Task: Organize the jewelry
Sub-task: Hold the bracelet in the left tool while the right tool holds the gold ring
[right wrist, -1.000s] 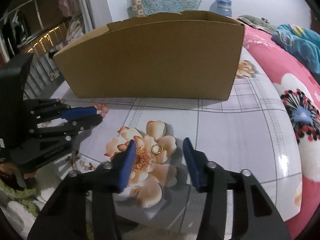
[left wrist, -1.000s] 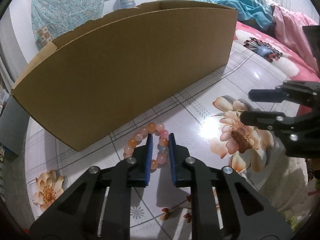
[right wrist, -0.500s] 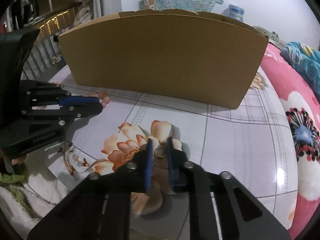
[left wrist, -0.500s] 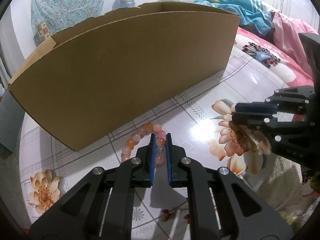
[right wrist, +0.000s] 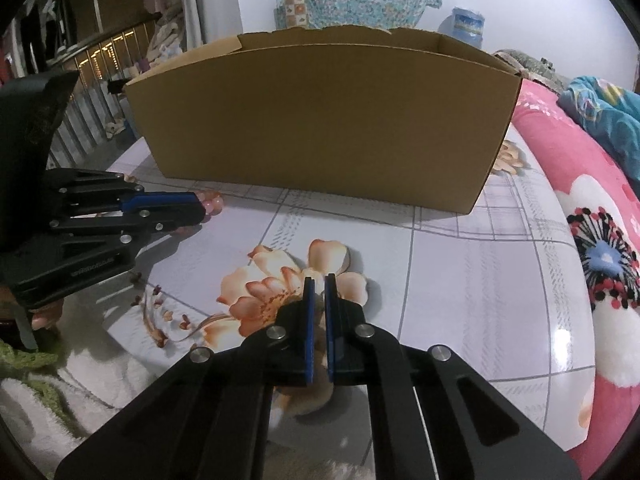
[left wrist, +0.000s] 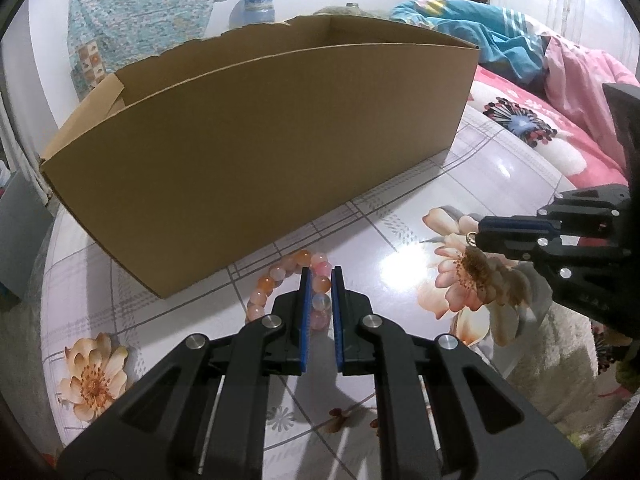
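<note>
A bead bracelet (left wrist: 297,280) is being pinched by the left gripper (left wrist: 320,276), just ahead of the cardboard box (left wrist: 256,148). A small gold ring (left wrist: 472,236) is being clamped at the right gripper (left wrist: 482,234) tips, whose jaws have just been closing.

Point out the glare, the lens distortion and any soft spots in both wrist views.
Left wrist view: a bright glare patch on the glossy tablecloth right of the bead bracelet; the fisheye bows the cardboard box into an arc, with dark corners. Right wrist view: a smaller glare spot near the tablecloth's right edge; the box top curves; the foreground under the right gripper is soft.
</note>
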Demonstrator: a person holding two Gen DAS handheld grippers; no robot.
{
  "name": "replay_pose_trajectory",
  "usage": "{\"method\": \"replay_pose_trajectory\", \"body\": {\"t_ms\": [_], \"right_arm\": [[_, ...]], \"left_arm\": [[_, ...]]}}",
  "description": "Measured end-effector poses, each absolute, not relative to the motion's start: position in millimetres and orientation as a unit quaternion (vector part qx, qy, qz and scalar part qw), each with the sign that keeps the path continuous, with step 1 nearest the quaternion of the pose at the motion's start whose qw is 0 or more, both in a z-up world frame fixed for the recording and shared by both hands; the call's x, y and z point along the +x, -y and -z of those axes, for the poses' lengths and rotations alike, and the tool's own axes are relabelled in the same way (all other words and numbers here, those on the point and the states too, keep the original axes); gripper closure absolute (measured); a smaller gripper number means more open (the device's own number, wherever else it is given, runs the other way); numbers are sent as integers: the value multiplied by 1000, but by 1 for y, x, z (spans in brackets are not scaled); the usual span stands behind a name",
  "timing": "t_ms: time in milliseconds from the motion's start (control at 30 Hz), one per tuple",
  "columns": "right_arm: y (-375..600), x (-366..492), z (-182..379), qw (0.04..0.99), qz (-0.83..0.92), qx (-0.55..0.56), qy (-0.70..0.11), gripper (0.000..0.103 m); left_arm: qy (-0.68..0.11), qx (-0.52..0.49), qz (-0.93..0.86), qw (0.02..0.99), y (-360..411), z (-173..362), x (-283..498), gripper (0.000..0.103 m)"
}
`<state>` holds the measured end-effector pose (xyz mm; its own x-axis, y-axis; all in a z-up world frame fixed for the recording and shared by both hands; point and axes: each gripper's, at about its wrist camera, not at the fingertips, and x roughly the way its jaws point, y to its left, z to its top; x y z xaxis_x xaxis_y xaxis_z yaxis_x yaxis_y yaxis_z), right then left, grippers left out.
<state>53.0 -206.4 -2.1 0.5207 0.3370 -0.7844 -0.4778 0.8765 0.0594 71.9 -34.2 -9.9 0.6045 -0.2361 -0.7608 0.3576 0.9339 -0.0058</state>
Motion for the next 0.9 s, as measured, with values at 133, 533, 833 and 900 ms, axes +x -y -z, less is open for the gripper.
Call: {"method": "replay_pose_trajectory", "body": {"t_ms": [133,533,833,900], "right_arm": [[206,53,3,868,-228,-85,-433,93],[207,62,10,873,-199,-81,-438,84],[208,62,10,873,-200,-63,-441,96],[207,61,9,873,-200,-62,-440,97]], "left_arm": [[-413,71,164,893,33,10,71,95],[-417,70,166,891,33,14,71,95],[-418,70,167,890,33,14,72,95],[-418,71,166,891,33,15,72,95]]}}
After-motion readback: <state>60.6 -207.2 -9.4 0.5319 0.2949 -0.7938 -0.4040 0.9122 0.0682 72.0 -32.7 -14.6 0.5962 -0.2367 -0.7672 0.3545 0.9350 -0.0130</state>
